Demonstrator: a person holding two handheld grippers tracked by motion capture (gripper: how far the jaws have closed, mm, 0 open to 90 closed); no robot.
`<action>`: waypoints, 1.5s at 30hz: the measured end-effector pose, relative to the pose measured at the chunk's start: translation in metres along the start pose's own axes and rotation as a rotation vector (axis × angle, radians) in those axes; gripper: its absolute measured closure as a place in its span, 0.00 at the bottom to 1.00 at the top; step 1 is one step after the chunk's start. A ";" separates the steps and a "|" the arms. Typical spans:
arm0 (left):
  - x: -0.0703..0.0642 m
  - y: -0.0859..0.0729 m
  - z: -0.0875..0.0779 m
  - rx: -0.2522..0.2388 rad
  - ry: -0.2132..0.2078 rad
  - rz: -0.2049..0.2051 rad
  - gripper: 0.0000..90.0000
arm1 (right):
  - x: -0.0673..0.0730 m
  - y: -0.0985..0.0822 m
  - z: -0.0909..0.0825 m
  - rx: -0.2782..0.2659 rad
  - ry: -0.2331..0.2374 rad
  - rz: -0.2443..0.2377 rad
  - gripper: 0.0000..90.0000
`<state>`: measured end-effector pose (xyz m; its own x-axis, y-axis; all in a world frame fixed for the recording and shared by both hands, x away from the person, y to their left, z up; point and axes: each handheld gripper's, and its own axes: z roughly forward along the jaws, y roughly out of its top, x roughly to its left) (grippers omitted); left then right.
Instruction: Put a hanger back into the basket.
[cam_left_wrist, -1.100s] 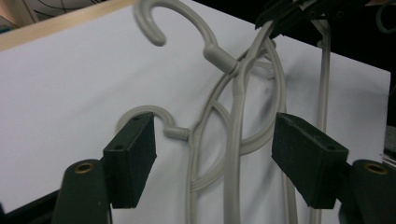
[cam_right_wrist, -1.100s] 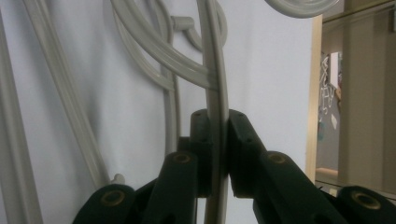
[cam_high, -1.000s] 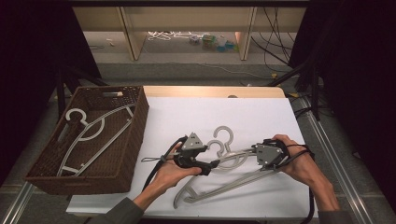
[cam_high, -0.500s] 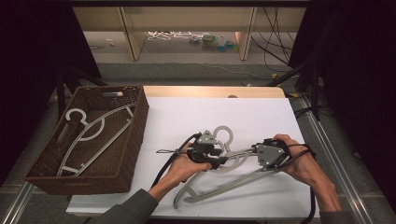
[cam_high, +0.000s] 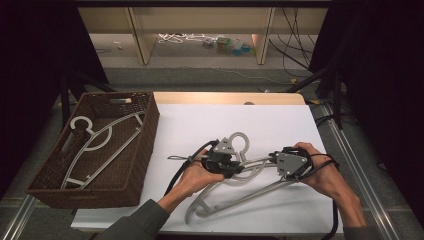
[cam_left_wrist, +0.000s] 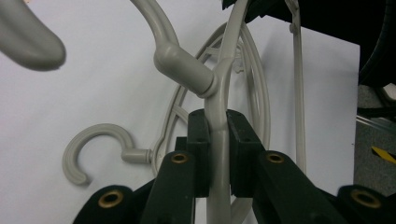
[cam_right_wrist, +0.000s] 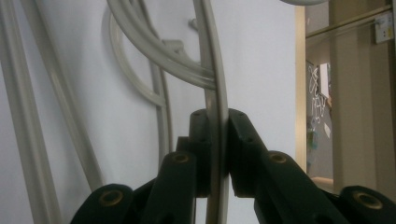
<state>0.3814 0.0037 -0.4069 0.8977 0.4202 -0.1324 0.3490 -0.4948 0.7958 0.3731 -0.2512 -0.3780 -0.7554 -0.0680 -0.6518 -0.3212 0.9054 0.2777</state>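
- A white table covers the middle of the high view, running from the centre down to the lower edge.
- A dark brown wicker basket stands on the left side of that view; a pale grey hanger lies flat inside it.
- The held hanger, pale grey plastic with a smooth matt surface, lies in the lower centre of the high view. Its long curved arm runs from lower left to the right, and its open round hook points toward the top of the frame.
- A second hanger of the same kind lies on the table beneath it, seen at the lower left of the left gripper view, its hook curled open.
- The left gripper, lower centre, has just been closing and now pinches the hanger's thin bar just below the thick neck.
- The right gripper, lower right, is clamped on the hanger's slim curved arm.
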 end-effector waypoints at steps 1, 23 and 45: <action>0.000 0.000 -0.003 0.001 0.006 -0.010 0.90 | -0.001 0.002 -0.001 -0.003 -0.010 0.008 0.89; 0.036 -0.013 -0.120 -0.078 0.148 -0.118 0.90 | 0.003 0.007 -0.040 -0.415 -0.191 0.859 0.33; 0.049 -0.017 -0.207 -0.162 0.237 -0.181 0.90 | 0.053 -0.002 -0.027 -0.446 -0.277 1.093 0.18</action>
<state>0.3641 0.1901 -0.3047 0.7311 0.6646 -0.1545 0.4326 -0.2764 0.8581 0.3180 -0.2680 -0.3944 -0.6209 0.7831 -0.0349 0.1999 0.2012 0.9589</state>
